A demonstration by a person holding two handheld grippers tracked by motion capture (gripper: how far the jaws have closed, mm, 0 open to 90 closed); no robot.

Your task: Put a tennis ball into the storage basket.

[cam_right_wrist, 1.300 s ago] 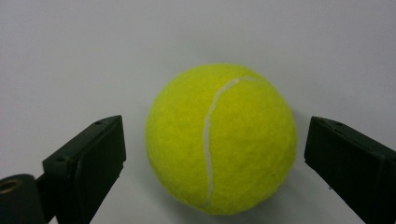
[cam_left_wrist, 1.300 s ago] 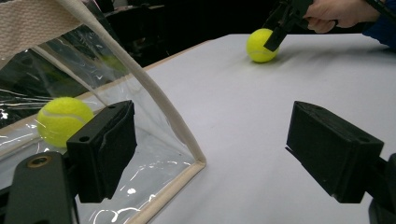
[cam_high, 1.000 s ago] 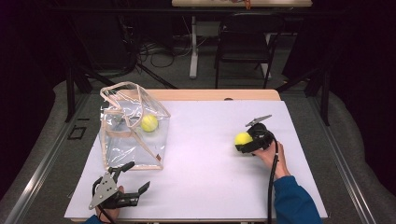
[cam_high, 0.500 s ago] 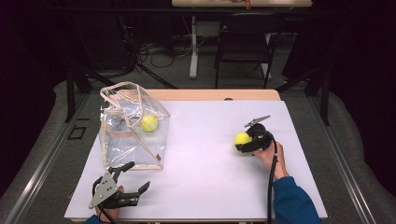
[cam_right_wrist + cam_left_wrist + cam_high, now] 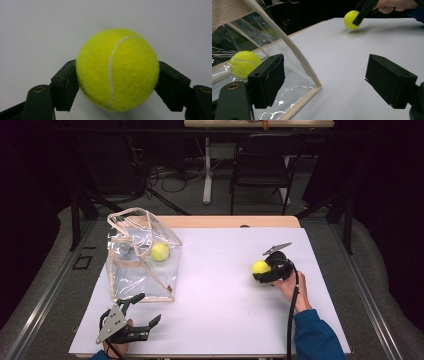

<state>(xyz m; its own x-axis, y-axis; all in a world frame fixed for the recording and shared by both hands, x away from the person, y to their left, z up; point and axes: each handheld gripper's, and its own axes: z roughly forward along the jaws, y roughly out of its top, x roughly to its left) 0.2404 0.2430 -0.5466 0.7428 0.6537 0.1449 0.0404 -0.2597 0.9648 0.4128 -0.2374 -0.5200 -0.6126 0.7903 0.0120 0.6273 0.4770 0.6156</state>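
A yellow tennis ball [image 5: 117,70] is pinched between the two black jaws of my right gripper [image 5: 262,270], which is shut on it at the right of the white tabletop [image 5: 225,285]. From the left gripper view the same ball [image 5: 352,19] hangs close over the surface, with a shadow under it. A second tennis ball [image 5: 160,252] lies inside a clear plastic bag [image 5: 140,270] with cream trim at the left. My left gripper [image 5: 150,307] rests near the front left edge, just in front of the bag, open, with nothing between its pads [image 5: 268,80].
The bag's cream handle [image 5: 294,50] arches up in front of the left gripper. A wooden table edge [image 5: 230,221] runs along the far side. Beyond it stand a dark chair [image 5: 260,170] and cables on the floor.
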